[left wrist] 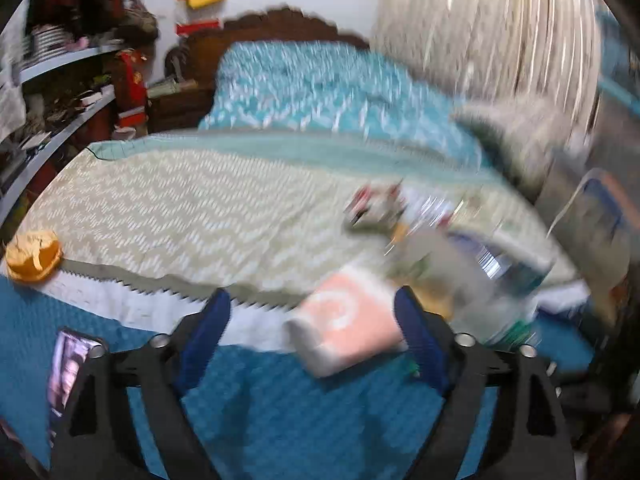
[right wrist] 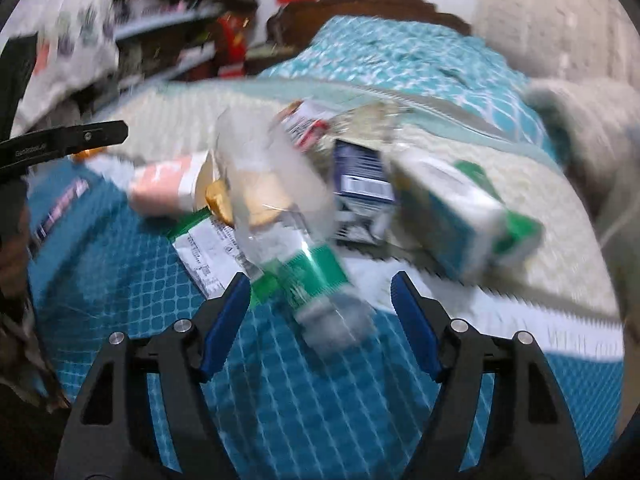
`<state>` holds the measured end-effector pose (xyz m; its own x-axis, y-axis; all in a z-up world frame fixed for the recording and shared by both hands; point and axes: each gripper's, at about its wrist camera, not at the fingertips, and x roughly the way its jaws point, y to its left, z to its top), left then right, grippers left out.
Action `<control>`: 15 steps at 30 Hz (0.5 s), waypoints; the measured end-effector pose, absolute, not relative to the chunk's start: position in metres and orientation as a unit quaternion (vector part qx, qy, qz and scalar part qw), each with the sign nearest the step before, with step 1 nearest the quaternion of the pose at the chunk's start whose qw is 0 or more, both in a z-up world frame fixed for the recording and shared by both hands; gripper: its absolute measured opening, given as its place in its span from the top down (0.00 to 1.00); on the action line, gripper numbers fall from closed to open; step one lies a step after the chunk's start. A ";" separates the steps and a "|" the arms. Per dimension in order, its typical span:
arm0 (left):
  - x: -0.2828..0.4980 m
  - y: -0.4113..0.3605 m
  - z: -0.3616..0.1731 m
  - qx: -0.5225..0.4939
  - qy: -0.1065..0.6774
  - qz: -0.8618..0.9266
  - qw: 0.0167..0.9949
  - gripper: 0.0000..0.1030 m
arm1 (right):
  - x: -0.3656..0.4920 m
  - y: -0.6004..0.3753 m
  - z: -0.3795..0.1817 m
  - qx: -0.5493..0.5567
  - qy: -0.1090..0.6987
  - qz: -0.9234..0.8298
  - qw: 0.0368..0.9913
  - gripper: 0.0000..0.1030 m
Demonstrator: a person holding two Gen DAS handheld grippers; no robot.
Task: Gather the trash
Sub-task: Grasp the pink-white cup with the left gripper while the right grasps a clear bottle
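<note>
Both views are blurred. A heap of trash lies on the bed: a pink and white tissue pack (left wrist: 347, 322) (right wrist: 162, 192), a clear plastic bottle with a green label (right wrist: 296, 248) (left wrist: 496, 292), a dark blue box (right wrist: 362, 178), a white and green carton (right wrist: 460, 216), a red and white wrapper (left wrist: 374, 202) (right wrist: 306, 124) and a printed flat wrapper (right wrist: 208, 252). My left gripper (left wrist: 316, 314) is open, with the tissue pack between its fingers, against the right one. My right gripper (right wrist: 320, 300) is open, with the bottle's lower end between its fingers.
A cream patterned cloth (left wrist: 192, 208) lies over a blue quilt (left wrist: 304, 412). An orange crumpled item (left wrist: 32, 256) sits at the cloth's left edge. A phone (left wrist: 68, 372) lies at lower left. Shelves (left wrist: 68, 92), a wooden headboard (left wrist: 276, 28) and a curtain (left wrist: 488, 20) stand behind.
</note>
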<state>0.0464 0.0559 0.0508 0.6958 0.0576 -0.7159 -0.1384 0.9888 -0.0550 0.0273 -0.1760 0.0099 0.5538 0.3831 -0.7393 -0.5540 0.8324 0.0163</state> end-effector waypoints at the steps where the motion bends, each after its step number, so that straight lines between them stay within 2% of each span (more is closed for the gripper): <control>1: 0.052 0.062 0.045 -0.047 0.403 0.049 0.913 0.18 | 0.030 -0.171 0.007 -0.121 0.394 0.267 0.871 0.24; 3: 0.065 0.069 0.034 -0.069 0.427 0.025 0.901 0.11 | 0.036 -0.161 0.002 -0.139 0.402 0.263 0.866 0.22; 9: 0.097 0.102 -0.004 -0.221 0.463 -0.059 0.857 0.10 | 0.049 -0.151 -0.015 -0.127 0.434 0.267 0.851 0.23; 11: 0.102 0.095 -0.013 -0.232 0.473 -0.085 0.846 0.11 | 0.045 -0.147 -0.018 -0.127 0.433 0.266 0.852 0.31; 13: 0.105 0.084 -0.017 -0.216 0.479 -0.095 0.846 0.12 | 0.044 -0.146 -0.019 -0.130 0.436 0.266 0.850 0.56; 14: 0.103 0.077 -0.017 -0.206 0.481 -0.101 0.846 0.19 | 0.043 -0.146 -0.019 -0.125 0.437 0.269 0.849 0.56; 15: 0.103 0.071 -0.019 -0.204 0.487 -0.114 0.841 0.31 | 0.043 -0.147 -0.019 -0.118 0.437 0.267 0.851 0.56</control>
